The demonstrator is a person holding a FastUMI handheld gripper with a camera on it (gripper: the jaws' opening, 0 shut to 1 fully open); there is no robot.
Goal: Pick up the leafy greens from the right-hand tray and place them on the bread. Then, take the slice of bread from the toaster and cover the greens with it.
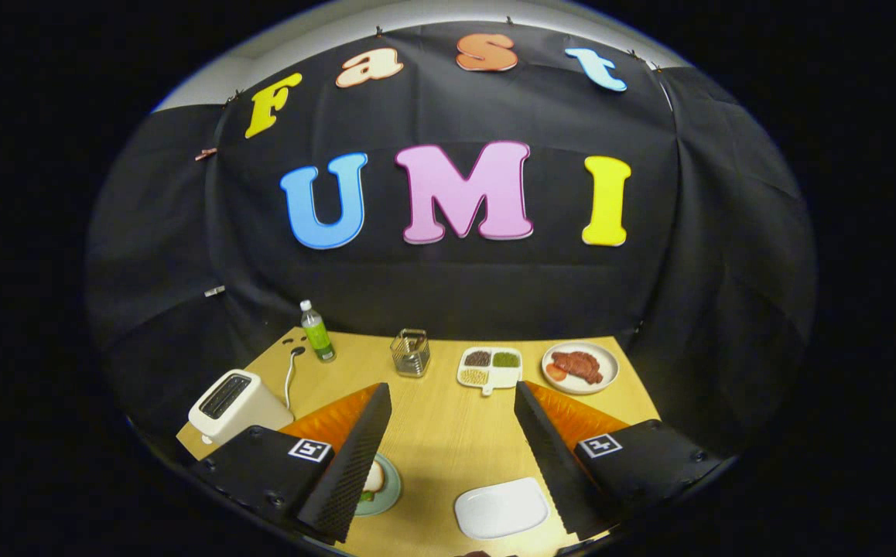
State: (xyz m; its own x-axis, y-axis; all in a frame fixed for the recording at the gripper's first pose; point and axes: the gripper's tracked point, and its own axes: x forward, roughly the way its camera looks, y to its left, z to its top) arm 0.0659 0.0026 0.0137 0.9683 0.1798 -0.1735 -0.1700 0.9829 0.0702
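Gripper (452, 394) raised above table (440, 433), fingers spread wide, holding nothing; toaster (237, 404) beyond left finger

I am not finding any readable text: the bottle (316, 331) near the desk's (448, 433) far left corner is showing a label too small to read.

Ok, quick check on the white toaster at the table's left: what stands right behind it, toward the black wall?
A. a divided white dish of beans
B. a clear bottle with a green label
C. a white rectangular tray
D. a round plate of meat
B: the clear bottle with a green label stands behind the white toaster, by its cord; the gripper hangs open above the wooden table, fingers wide apart on nothing.
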